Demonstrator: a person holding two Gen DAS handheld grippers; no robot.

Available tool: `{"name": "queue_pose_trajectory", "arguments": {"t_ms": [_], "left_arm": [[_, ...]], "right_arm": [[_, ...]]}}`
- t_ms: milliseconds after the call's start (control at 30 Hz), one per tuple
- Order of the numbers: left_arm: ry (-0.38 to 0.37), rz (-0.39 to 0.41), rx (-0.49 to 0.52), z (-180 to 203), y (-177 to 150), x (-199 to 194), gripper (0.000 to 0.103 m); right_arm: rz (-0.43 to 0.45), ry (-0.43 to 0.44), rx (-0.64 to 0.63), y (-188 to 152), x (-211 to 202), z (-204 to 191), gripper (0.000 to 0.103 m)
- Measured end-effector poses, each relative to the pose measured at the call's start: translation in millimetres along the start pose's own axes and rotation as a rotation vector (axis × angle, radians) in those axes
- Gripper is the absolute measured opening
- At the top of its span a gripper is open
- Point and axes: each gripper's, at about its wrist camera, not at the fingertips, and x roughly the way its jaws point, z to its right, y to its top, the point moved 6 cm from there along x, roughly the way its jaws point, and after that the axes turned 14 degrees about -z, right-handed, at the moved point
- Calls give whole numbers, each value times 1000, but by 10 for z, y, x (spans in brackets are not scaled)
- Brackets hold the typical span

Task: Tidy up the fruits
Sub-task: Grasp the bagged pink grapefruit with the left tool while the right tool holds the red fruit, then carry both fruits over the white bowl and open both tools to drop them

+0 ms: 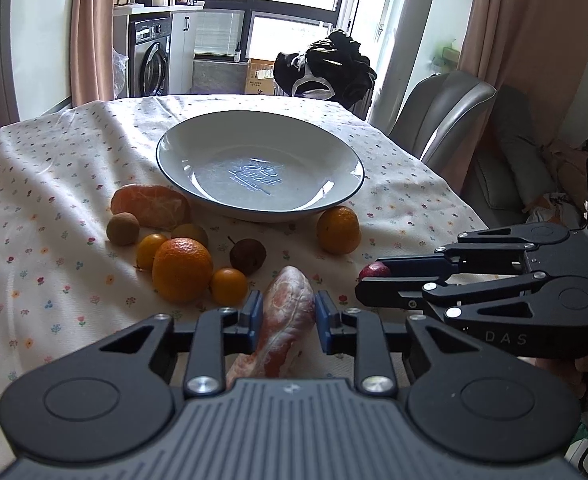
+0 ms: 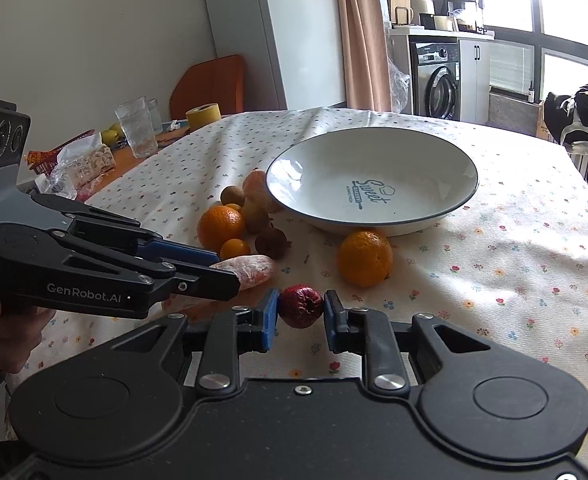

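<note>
Right now your left gripper (image 1: pixel 288 316) has its two blue pads closed against the sides of a peeled citrus segment (image 1: pixel 288 312), a pale pink-orange wedge that runs lengthwise between the fingers, its tip pointing toward the plate (image 1: pixel 198 136). From the right wrist view the segment's far end (image 2: pixel 252 270) pokes out past the left gripper's fingers just above the flowered tablecloth (image 2: pixel 513 248); whether it touches the cloth cannot be told.

Your right gripper (image 2: pixel 299 312) is pinched on a small wrinkled red fruit (image 2: pixel 299 306), squarely between the pads, with fruit bulging above and below them. In the left wrist view only a sliver of that red fruit (image 1: pixel 373 270) shows at the fingertips.

Ahead of both grippers sits the white plate with a dark rim, nothing in it. One orange (image 2: pixel 363 256) lies touching the plate's near edge. To the left of the plate is a cluster: a larger orange (image 1: pixel 182 270), two small yellow-orange fruits (image 1: pixel 230 286), a dark brown fruit (image 1: pixel 248 256), a round brown one (image 1: pixel 122 229) and a big peeled citrus piece (image 1: pixel 150 206) beside the plate's rim.
</note>
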Motion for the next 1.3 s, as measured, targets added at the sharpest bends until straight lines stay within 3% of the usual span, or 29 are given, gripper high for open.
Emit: {"name": "queue_pose_trajectory", "arguments": {"t_ms": [433, 633, 833, 1100, 1300], "left_arm": [[-23, -3, -2, -59, 10, 0, 26], [-5, -11, 39, -36, -42, 15, 30], [22, -40, 15, -114, -73, 147, 30], [32, -16, 0, -147, -55, 93, 20], [44, 20, -4, -116, -6, -51, 19]], "right_arm": [[-45, 52, -9, 130, 319, -46, 23], [-47, 65, 1, 154, 318, -37, 23], [-39, 76, -6, 177, 307, -75, 23], [-31, 75, -19, 200, 272, -108, 23], [-7, 64, -24, 229, 164, -105, 23]]}}
